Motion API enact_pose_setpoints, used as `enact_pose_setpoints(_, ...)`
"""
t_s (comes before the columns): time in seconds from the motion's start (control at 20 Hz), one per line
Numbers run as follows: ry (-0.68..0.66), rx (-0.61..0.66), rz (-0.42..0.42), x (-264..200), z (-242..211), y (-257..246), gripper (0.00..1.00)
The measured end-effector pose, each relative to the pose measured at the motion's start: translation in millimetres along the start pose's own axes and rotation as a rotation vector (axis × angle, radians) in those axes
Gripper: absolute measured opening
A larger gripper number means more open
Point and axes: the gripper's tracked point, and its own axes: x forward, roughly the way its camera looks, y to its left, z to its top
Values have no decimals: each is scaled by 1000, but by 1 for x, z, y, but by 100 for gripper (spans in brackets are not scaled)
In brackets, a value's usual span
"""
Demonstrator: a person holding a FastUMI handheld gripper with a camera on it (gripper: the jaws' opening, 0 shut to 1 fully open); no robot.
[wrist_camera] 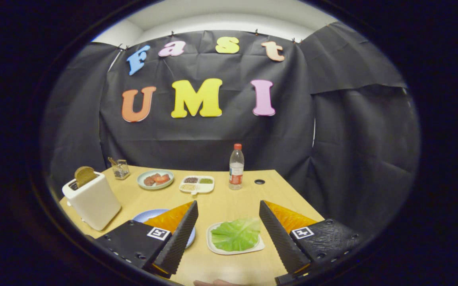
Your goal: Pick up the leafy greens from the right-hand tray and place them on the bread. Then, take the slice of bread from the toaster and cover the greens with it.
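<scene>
1. One gripper, two fingers spread wide apart, nothing held between them.
2. One leaf of greens lies on one white tray, between the fingers and just ahead of their tips, touching neither finger.
3. One blue plate sits beside the tray on the left; the left finger covers most of it, so whatever lies on it cannot be made out.
4. One white toaster stands further left, beyond the left finger, with one brown bread slice sticking up from its slot.
5. One green plate lies well beyond the fingers, holding reddish and brown pieces too small to count surely.
6. One white dish with four compartments sits just right of that plate; its fillings are dark, green and pale, otherwise unclear.
7. One clear bottle with a red cap stands upright beyond the gap between the fingers, right of the dish.
8. One small glass jar stands behind the toaster, something thin poking out of it.
9. One dark round hole shows in the wooden table, right of the bottle.
10. Pose: the gripper looks slightly down over the near table edge, level, centred on the tray.
11. One sliver of a hand shows below the fingers, cut off.
</scene>
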Motion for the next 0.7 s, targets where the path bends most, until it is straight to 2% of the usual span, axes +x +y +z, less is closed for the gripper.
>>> enact_pose_setpoints(0.45,287,75,-44,101,-81,-59,95)
enact_pose_setpoints(0.7,381,24,-38,133,-108,-60,95)
